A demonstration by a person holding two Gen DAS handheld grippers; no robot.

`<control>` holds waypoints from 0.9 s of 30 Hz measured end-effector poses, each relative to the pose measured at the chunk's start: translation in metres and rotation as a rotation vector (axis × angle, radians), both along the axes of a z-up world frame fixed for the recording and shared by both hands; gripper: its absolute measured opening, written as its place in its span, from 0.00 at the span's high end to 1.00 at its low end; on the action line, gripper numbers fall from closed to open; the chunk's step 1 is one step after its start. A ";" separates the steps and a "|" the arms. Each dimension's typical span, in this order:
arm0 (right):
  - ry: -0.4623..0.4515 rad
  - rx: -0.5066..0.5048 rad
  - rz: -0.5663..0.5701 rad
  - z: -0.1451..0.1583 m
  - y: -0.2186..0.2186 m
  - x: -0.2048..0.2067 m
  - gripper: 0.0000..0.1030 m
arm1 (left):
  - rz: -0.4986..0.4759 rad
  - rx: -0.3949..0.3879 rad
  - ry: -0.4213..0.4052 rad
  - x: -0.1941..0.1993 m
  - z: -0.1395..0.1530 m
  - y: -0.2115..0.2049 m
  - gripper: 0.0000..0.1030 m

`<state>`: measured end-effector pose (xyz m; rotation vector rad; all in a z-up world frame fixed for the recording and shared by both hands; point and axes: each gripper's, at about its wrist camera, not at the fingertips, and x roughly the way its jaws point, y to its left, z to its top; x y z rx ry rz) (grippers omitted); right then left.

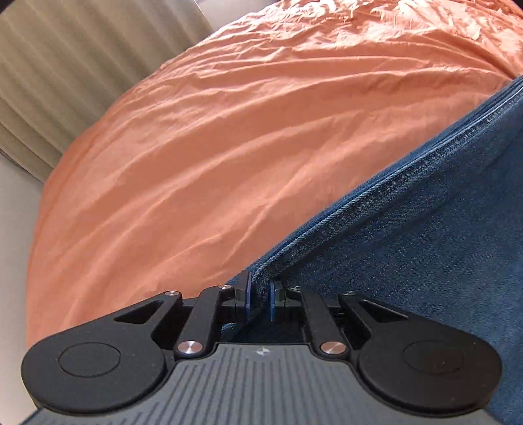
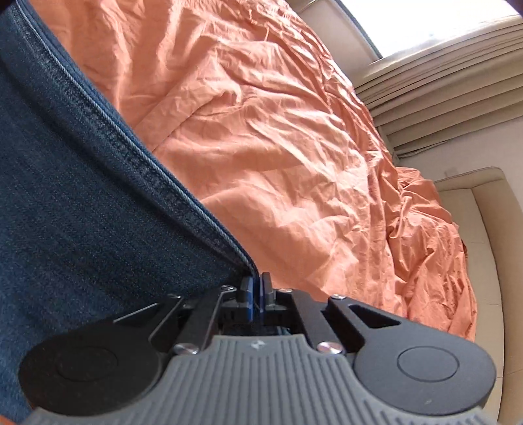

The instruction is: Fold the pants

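Observation:
The blue denim pants (image 1: 425, 229) hang stretched above the orange bedsheet (image 1: 196, 147). My left gripper (image 1: 260, 294) is shut on a seamed edge of the pants, which run up and to the right from its jaws. In the right wrist view the pants (image 2: 81, 196) fill the left side, and my right gripper (image 2: 256, 291) is shut on their edge, with the seam running up and to the left. The rest of the pants is out of view.
The wrinkled orange bedsheet (image 2: 278, 147) covers the bed below both grippers. Beige pleated curtains (image 1: 65, 65) stand at the far left. In the right wrist view, curtains (image 2: 441, 81), a bright window (image 2: 425, 23) and a cream bench or floor edge (image 2: 483, 245) lie beyond the bed.

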<state>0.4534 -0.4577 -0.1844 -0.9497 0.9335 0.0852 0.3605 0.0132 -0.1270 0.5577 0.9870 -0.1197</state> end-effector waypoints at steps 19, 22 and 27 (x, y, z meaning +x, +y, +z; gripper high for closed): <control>-0.081 0.264 -0.204 0.054 0.014 -0.042 0.60 | 0.175 -0.192 -0.132 -0.056 0.062 0.050 0.11; -0.047 0.435 -0.219 0.077 0.034 -0.070 0.56 | 0.274 -0.330 -0.137 -0.083 0.088 0.084 0.12; 0.047 0.644 -0.204 0.092 0.092 -0.115 0.56 | 0.475 -0.502 -0.189 -0.125 0.103 0.151 0.16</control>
